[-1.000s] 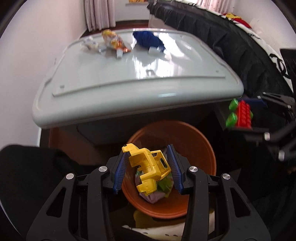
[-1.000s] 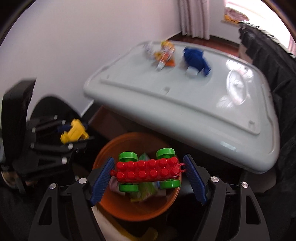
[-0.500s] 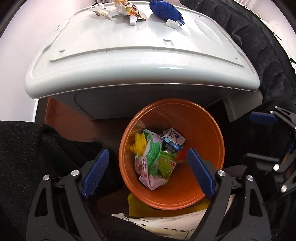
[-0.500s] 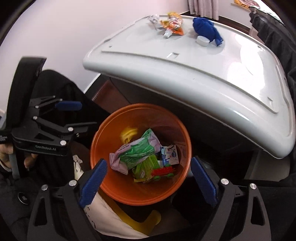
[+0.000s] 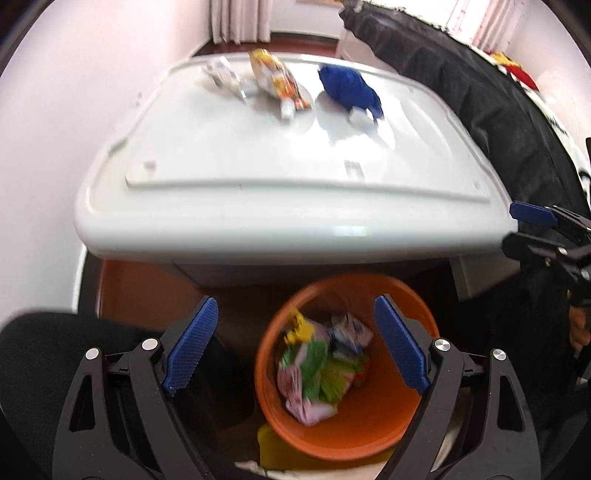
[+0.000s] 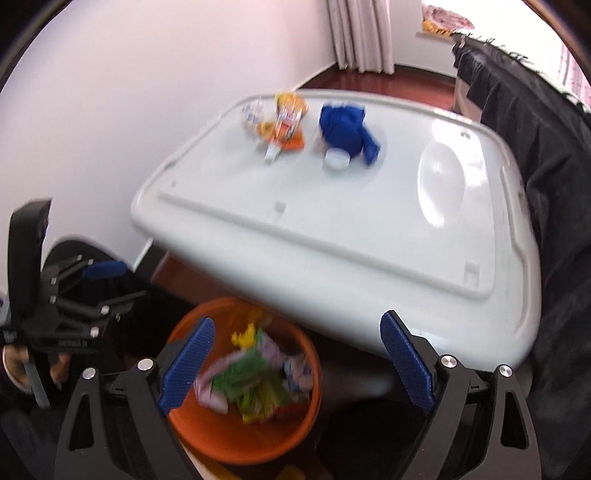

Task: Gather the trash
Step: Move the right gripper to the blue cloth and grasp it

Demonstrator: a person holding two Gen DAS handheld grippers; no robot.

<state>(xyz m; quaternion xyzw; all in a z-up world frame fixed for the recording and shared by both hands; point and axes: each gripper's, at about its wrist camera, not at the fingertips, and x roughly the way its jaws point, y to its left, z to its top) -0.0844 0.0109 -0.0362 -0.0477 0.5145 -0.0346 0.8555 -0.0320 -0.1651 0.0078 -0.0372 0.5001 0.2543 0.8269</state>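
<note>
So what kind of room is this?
Probably a room in someone's home: curtains hang by a wood floor, a dark blanket drapes over furniture, and an orange bin sits below a white lidded tub.

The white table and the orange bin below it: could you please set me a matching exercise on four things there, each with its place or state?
Things:
1. blue crumpled item
2. orange snack wrapper
3. green wrapper
4. left gripper

Places or states:
A. inside the orange bin
B. open, nothing between its fingers
C. on the white table, beside a small white cap
D. on the table, between a clear wrapper and the blue item

Pairs: 1-C, 2-D, 3-A, 4-B
</note>
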